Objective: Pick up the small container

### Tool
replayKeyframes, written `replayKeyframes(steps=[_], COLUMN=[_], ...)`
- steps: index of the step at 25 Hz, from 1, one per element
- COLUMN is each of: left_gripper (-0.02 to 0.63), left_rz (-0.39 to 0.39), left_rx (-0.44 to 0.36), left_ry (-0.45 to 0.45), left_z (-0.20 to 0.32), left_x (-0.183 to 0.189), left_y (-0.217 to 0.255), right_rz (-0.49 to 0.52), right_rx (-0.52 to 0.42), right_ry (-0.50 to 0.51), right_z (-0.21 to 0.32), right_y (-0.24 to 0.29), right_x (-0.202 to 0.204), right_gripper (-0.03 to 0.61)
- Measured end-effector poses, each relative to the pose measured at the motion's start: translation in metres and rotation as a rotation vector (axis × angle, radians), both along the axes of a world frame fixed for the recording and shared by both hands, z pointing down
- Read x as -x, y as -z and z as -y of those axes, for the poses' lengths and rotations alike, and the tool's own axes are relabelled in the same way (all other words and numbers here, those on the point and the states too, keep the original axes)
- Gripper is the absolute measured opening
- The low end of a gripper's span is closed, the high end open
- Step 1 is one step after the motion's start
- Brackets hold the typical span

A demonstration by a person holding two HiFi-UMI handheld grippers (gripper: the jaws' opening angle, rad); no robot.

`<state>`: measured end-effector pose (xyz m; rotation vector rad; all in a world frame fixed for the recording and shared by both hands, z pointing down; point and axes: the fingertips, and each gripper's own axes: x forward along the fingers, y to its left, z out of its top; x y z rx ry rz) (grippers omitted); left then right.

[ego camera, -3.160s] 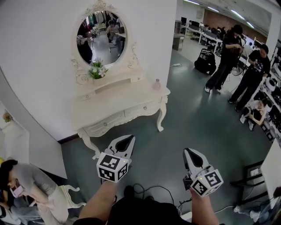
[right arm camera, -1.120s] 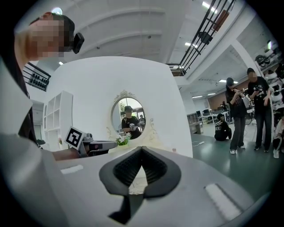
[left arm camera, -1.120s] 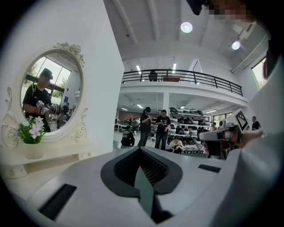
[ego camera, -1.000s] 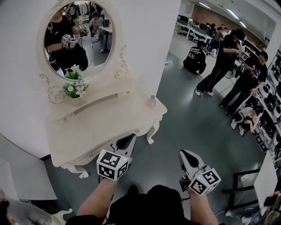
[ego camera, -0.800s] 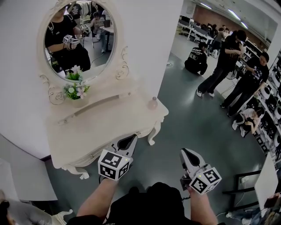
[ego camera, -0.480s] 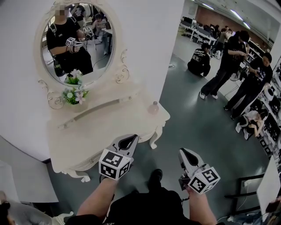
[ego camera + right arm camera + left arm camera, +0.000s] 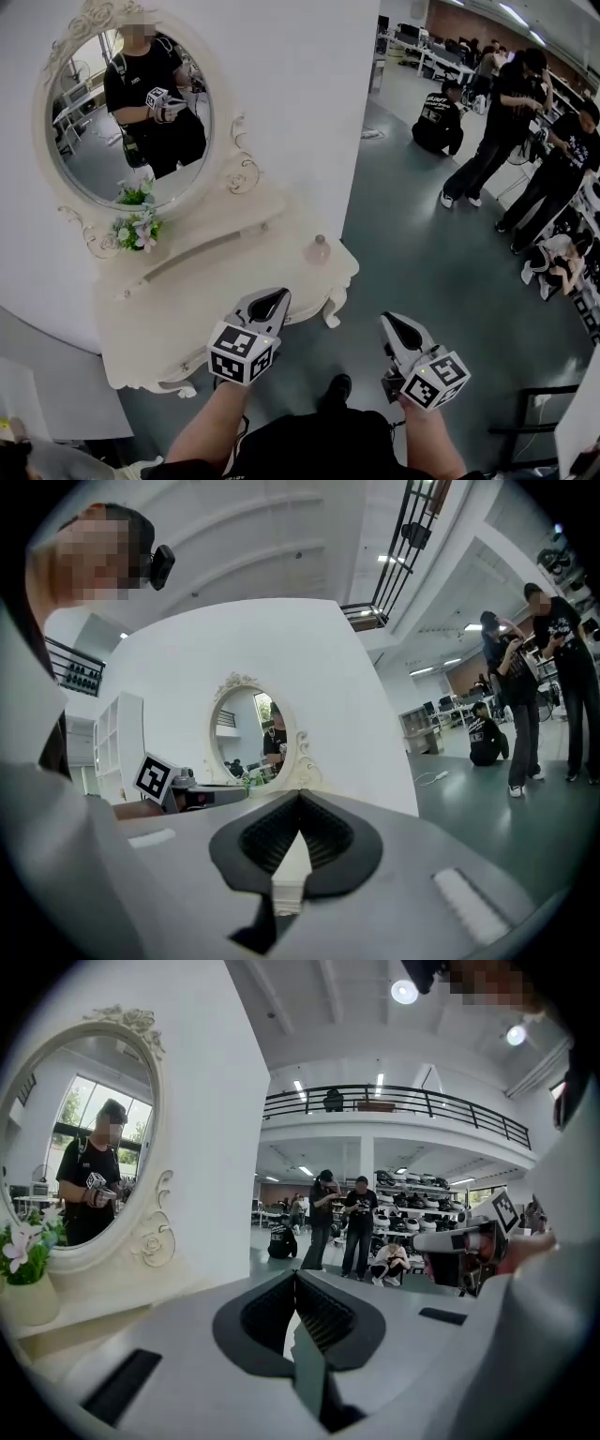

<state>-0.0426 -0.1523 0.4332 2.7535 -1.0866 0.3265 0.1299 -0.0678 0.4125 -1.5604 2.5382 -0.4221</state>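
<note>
The small container (image 7: 318,249), a pale pink round jar with a lid, stands near the right end of the cream dressing table (image 7: 197,291). My left gripper (image 7: 277,294) hovers over the table's front edge, a little short of the jar and to its left, jaws shut and empty. In the left gripper view, that gripper (image 7: 295,1275) points past the table toward the room, and the jar is hidden. My right gripper (image 7: 386,320) hangs over the grey floor to the right of the table, also shut with nothing in it (image 7: 300,797).
An oval mirror (image 7: 127,117) hangs on the white wall above the table, with a flower pot (image 7: 138,234) below it. Several people (image 7: 511,122) stand or sit on the floor at the far right. A white cabinet (image 7: 37,394) is at the lower left.
The view has closed in on the dressing table and the mirror has slid left. Both grippers keep their places in the frame and stay shut.
</note>
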Motion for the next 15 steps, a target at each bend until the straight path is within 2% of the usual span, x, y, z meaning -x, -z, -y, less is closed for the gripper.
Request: replayKeyframes(steps=[7,15], left_gripper=[0.006,0.006], left_rz=[0.012,0.024], left_rx=[0.023,0.045], left_ry=[0.071,0.114], left_z=[0.05,0.098], left_x=[-0.054,-0.061], left_y=[-0.003,-0.013], right_rz=[0.012,0.007], right_rx=[0.036,0.042], right_ry=[0.086,0.146], right_z=[0.064,0.132], right_y=[-0.01,-0.01], right_x=[-0.051,-0.059], right_gripper=[0.011,0.011])
